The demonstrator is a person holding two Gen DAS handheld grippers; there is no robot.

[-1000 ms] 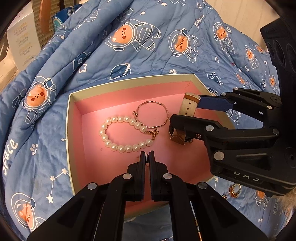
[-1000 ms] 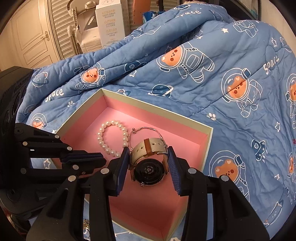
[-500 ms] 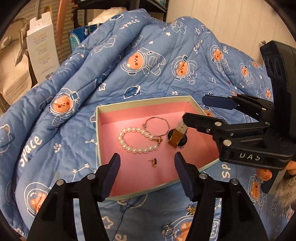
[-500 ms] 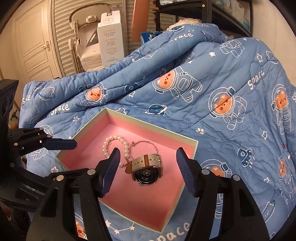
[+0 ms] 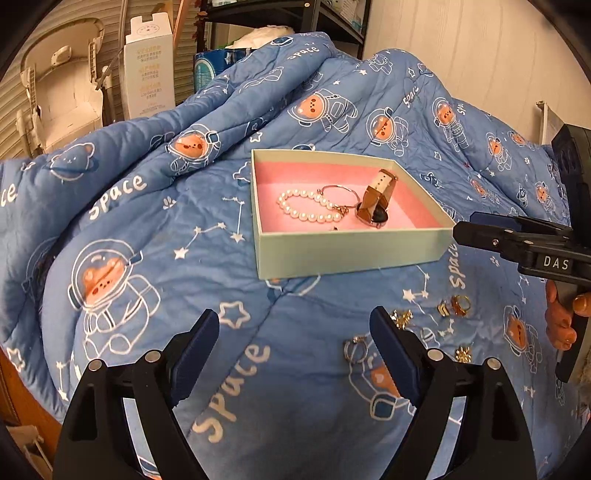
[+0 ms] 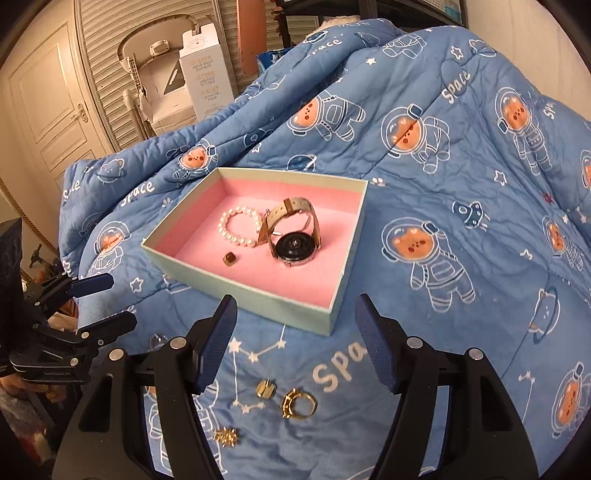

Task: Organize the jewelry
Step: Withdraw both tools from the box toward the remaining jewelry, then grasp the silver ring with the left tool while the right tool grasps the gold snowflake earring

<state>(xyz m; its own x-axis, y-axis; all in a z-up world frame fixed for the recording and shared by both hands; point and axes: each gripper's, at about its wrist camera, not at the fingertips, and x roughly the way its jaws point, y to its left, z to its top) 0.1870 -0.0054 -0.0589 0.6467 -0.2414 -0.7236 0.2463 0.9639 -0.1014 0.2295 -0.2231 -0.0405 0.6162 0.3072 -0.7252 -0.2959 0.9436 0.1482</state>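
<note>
Both tools have pulled back from the box on the quilt. Left tool has just been opening, right tool stands open, both empty. Watch and pearls lie boxed. Next, pinch the ring squarely and low.

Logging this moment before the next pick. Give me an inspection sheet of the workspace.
Surface: blue astronaut-print quilt, rumpled.
Job's things: pink-lined box holds watch, pearl bracelet, thin bangle, one small earring. Loose on the quilt: gold ring, gold earring, gold cluster piece, silver ring.
Clutter: nothing seen.
Grippers: left gripper and right gripper open, empty; left jaws have just been opening.
Cables: nothing seen.
Surroundings: white carton, panelled door, shelving.
</note>
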